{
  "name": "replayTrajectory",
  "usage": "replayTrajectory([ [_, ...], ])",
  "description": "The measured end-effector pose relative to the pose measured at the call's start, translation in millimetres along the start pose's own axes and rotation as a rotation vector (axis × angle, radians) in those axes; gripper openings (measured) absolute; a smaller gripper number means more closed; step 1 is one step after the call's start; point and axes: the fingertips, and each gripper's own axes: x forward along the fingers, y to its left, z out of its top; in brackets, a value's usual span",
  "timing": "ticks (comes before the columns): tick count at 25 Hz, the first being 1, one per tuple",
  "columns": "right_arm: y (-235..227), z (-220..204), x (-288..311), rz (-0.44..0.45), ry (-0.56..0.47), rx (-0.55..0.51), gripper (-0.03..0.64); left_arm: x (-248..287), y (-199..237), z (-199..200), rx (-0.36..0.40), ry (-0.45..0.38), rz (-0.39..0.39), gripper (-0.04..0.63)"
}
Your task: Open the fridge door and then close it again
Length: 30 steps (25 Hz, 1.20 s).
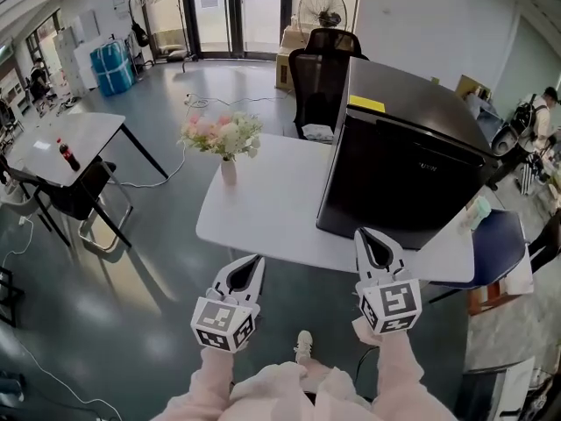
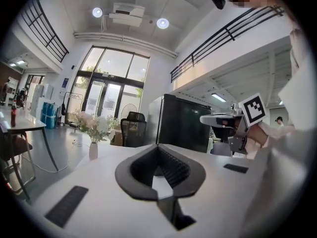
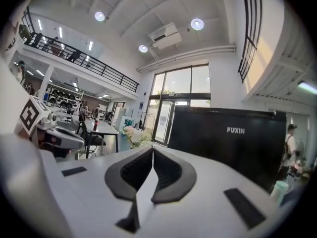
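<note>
The black fridge (image 1: 403,147) stands, door shut, on the right part of a white table (image 1: 263,222). Left of the fridge, a vase of flowers (image 1: 226,143) stands on the same table. Behind the fridge are a black office chair (image 1: 320,73) and a fan (image 1: 321,9). The right gripper (image 1: 368,237) hangs just before the fridge's lower front and covers a bit of its bottom edge. The left gripper (image 1: 256,263) is further to the fridge's left. Both have their jaws pressed together on nothing. No handle can be made out on the dark door.
</note>
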Motion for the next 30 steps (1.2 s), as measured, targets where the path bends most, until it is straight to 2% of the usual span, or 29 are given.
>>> replayTrajectory([
  [5,-23,27,20,0.014,-0.038,-0.125,0.012,27,1,12,0.024,-0.011,-0.01,0.011],
  [17,-85,84,62,-0.005,-0.076,-0.3,0.028,95,2,48,0.064,-0.067,-0.045,0.011],
  [19,-90,92,69,0.017,-0.064,-0.346,0.049,106,2,55,0.071,-0.076,-0.05,0.011],
  [23,-92,98,87,0.086,-0.022,-0.418,0.172,126,3,64,0.088,-0.086,-0.065,0.011],
  [27,-103,100,100,0.09,0.022,-0.513,0.183,146,5,72,0.104,-0.093,-0.071,0.011],
  [30,-109,97,110,0.107,0.093,-0.608,0.181,162,5,80,0.123,-0.097,-0.079,0.011],
])
